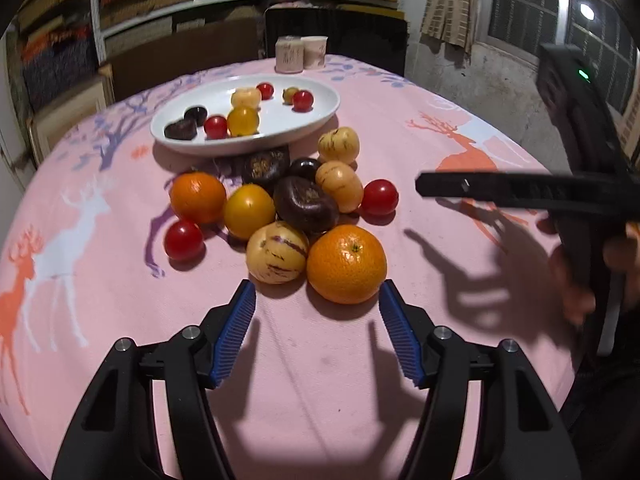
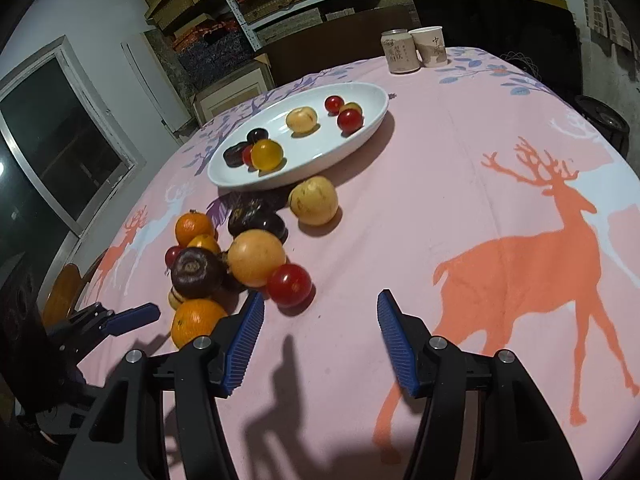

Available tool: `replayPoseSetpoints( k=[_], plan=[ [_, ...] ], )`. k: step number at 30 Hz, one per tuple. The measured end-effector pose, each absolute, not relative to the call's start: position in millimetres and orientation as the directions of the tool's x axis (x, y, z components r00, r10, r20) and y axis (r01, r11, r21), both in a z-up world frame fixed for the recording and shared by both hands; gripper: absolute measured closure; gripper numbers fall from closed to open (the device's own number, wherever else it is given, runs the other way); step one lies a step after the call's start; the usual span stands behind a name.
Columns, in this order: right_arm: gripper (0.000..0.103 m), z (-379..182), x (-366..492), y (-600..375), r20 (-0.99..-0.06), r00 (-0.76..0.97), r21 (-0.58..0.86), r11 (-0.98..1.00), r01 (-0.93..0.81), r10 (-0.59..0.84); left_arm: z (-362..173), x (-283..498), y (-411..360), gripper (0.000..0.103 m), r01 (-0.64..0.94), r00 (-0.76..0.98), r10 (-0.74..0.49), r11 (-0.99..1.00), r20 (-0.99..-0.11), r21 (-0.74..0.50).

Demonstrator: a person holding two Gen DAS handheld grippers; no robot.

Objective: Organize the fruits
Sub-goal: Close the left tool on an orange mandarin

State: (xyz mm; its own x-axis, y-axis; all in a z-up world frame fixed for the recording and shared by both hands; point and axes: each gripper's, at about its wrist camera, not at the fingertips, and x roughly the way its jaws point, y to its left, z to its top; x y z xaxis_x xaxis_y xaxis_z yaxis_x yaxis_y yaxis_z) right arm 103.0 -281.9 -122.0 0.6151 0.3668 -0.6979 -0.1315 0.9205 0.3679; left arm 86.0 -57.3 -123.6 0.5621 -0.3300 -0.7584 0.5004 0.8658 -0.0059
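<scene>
Now both hand-held grippers hang spread and empty over the desk (image 1: 400, 128).

Leftmost, the left hand-held gripper (image 1: 318, 294) has its jaws parted just short of an orange (image 1: 346, 263) at the near edge of the loose fruit pile (image 1: 280, 204); behind lies the white plate (image 1: 320, 114) with small fruits. Rightward, the right hand-held gripper (image 2: 320, 306), likewise parted, holds nothing, with a red tomato (image 2: 289, 284) just beside its left finger.
</scene>
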Motion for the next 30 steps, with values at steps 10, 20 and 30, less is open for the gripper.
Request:
replayPoseSetpoints(
  k=[10,20,30],
  plan=[
    [0.044,-133.7,94.7,-284.9,-0.711,0.61,0.366,0.925,-0.102,0.349,-120.4,99.2,-85.4,0.043,0.486,0.584,-0.339,0.874,-0.738,-0.016],
    [0.044,-134.6,93.7,-289.9,-0.7,0.616,0.398,0.914,-0.085,0.362,-124.3,108.4,-109.1,0.017,0.492,0.62,-0.285,0.867,-0.73,0.079],
    [0.044,-134.8,92.2,-298.9,-0.679,0.624,0.443,0.894,-0.072,0.386,-115.8,75.2,-71.3,0.061,0.532,0.579,-0.349,0.847,-0.737,0.017]
  ],
)
